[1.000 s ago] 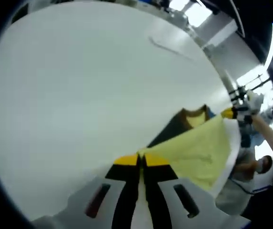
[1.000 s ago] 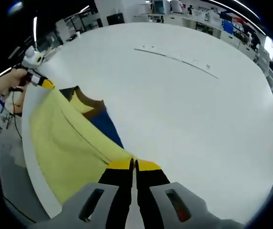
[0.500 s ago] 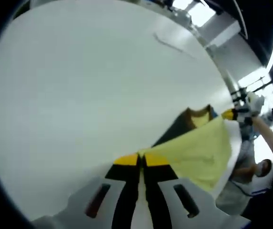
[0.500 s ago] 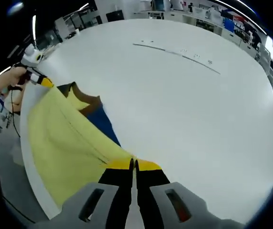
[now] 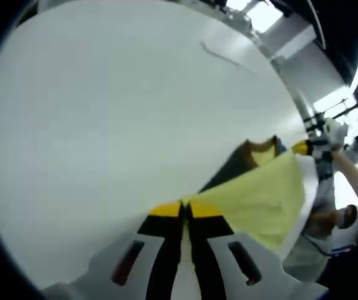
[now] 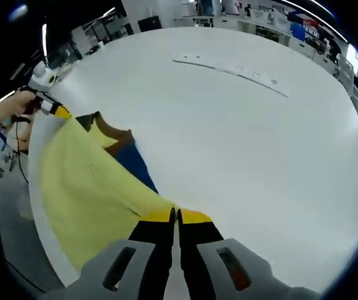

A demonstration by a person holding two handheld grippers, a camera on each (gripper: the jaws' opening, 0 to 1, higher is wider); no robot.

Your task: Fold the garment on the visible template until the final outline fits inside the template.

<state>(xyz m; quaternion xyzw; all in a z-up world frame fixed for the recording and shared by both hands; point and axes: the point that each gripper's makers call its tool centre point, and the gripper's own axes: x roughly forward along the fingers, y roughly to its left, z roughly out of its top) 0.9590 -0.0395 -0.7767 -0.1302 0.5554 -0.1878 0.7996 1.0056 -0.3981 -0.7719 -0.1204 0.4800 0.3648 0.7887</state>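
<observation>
In the left gripper view, the left gripper (image 5: 185, 209) has its fingers pinching one corner of the yellow garment (image 5: 260, 197). The cloth stretches away over the edge of the white tabletop (image 5: 116, 112) to the right gripper (image 5: 308, 148), which holds the far corner (a hand (image 5: 340, 156) is behind it).

In the right gripper view, the right gripper (image 6: 175, 216) pinches its corner with fingers pressed together. The yellow garment (image 6: 88, 184) shows a blue and brown part near the collar. A thin pale strip (image 6: 232, 67) lies far off on the tabletop (image 6: 241, 144).

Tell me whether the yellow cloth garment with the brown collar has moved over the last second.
Barely. In the right gripper view the yellow cloth garment keeps its place on the white table; the collar has merely crept slightly towards the strip.
</observation>
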